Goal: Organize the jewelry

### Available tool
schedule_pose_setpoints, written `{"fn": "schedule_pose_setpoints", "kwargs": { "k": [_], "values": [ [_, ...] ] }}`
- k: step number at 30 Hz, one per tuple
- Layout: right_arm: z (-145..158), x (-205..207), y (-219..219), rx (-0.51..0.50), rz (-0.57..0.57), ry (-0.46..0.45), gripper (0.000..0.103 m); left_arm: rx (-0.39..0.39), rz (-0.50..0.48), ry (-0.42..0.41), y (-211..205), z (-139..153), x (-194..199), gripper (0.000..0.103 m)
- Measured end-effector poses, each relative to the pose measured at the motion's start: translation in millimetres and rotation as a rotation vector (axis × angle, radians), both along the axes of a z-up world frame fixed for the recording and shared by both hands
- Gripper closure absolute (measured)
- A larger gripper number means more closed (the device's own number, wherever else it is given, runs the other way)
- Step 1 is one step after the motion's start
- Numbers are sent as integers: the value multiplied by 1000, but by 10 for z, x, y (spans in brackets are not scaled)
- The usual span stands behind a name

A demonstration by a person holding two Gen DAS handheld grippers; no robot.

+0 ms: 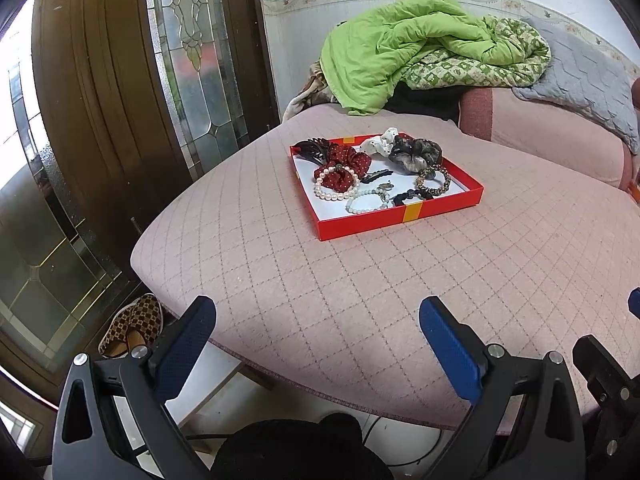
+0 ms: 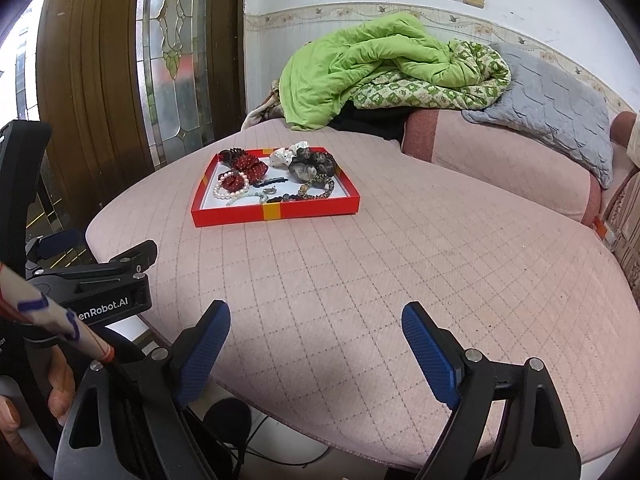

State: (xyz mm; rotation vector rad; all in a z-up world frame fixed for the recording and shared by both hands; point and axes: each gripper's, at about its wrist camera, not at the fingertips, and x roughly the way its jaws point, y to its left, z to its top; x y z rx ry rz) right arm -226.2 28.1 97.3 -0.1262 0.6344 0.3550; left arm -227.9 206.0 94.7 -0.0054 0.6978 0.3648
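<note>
Both claws wide apart, empty — left gripper [image 1: 318,344], right gripper [image 2: 316,344], well short of red tray [image 1: 404,216]. Jewelry heaped inside, tangled: pearl bracelet [image 1: 334,190] may drag scrunchie [image 1: 340,178] along.

A wide stretch of bare pink quilted cushion [image 1: 360,300] lies between both tools and the red tray [image 1: 400,220], with nothing standing on it. Behind the tray a heaped green quilt [image 1: 400,44] and a grey pad [image 1: 580,80] block the far side. The wooden door [image 1: 100,100] closes off the left edge.
</note>
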Motion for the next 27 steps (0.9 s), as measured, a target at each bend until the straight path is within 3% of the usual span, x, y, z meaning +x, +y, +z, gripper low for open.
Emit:
{"fn": "schedule_pose_setpoints", "kwargs": {
  "k": [27],
  "values": [
    [-11,-15,9,-14,14,-1,11,-13,11,9,21,-8,-23,2]
  ]
}}
